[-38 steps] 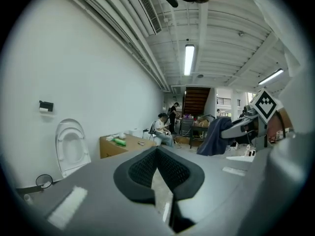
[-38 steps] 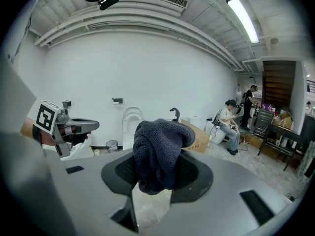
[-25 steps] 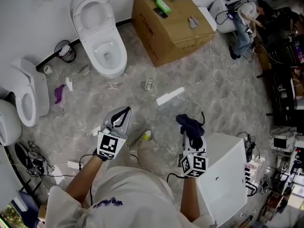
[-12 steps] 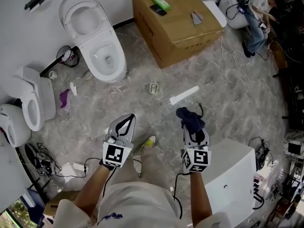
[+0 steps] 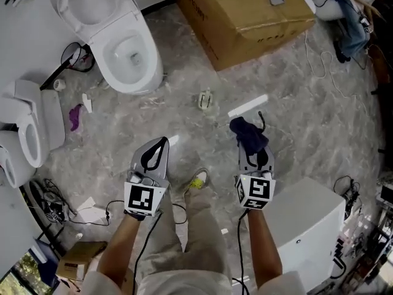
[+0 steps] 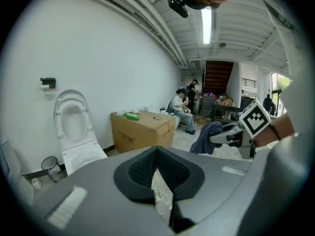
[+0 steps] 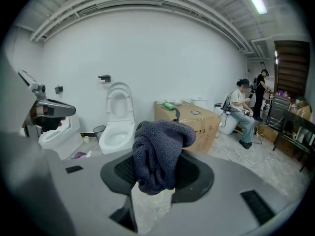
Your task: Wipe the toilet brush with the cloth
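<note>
A dark blue cloth (image 5: pixel 246 131) is bunched between the jaws of my right gripper (image 5: pixel 250 147), which is shut on it. In the right gripper view the cloth (image 7: pixel 158 151) hangs over the pads and hides the fingertips. My left gripper (image 5: pixel 161 142) is held level with it on the left, shut with nothing in it; its pads meet at the tip (image 6: pixel 156 149). Both hover above the marbled floor in front of my legs. The left gripper view catches the cloth (image 6: pixel 206 136) at the right. I cannot make out a toilet brush in any view.
A white toilet (image 5: pixel 116 39) with its lid up stands ahead to the left, a wire bin (image 5: pixel 77 57) beside it. A second toilet (image 5: pixel 34 128) is at the far left. A cardboard box (image 5: pixel 245 17) lies ahead, a white cabinet (image 5: pixel 310 217) at my right. Scraps and cables litter the floor.
The head view has shifted forward and down, so the toilet and box sit higher in frame. Both grippers keep their pose, the right one still on the cloth.
</note>
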A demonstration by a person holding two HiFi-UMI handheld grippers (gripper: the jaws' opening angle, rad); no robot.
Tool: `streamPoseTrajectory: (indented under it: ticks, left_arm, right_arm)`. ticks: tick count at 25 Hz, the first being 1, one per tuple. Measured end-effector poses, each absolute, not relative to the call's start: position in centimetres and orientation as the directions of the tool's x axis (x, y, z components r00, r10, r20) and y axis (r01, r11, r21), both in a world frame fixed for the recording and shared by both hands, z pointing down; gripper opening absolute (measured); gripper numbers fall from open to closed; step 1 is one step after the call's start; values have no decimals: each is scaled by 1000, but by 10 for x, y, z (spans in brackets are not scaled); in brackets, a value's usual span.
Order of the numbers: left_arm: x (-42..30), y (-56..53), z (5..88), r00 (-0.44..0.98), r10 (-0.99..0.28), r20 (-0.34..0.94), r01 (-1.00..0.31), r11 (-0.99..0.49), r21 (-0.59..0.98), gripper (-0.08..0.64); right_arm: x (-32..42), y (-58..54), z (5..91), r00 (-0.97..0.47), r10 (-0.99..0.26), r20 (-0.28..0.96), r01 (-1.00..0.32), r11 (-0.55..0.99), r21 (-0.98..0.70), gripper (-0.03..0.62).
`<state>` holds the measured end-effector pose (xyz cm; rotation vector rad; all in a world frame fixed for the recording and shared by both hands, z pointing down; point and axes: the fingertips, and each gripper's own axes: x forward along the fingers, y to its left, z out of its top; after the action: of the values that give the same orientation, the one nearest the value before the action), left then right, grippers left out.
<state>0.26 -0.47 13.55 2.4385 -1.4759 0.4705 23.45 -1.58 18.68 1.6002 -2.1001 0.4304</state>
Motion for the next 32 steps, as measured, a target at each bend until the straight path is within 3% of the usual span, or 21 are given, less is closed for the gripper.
streamPoseTrajectory:
  ticks: [8,13,20,28,32]
  left_arm:
    - [-14,-26,254,445,-803,397,-882,-471,36,2]
    - [-7,-49,317,498,-797,342,-855,-516,42,2]
    - [11,-79,398,563,-776,285,-818,-572,58,2]
    - [10,-114,495,610,-766,204,-783,-622,5,2]
    - [14,-124,531,622,-763,175,-775,-632,-1,2]
  right_arm:
    - [230,-57,305,-61,-848,526,-961,192,198,164]
    - [216,-86,352,-64,-902,427,-975,147,165,166]
    - [185,-134,417,-132,-940,314,-961,199,190,166]
    - [171,-172,488,-174,-957,230,-919,242,310,166]
    - [179,-178,515,-103,-959,262,-850,222,477,164]
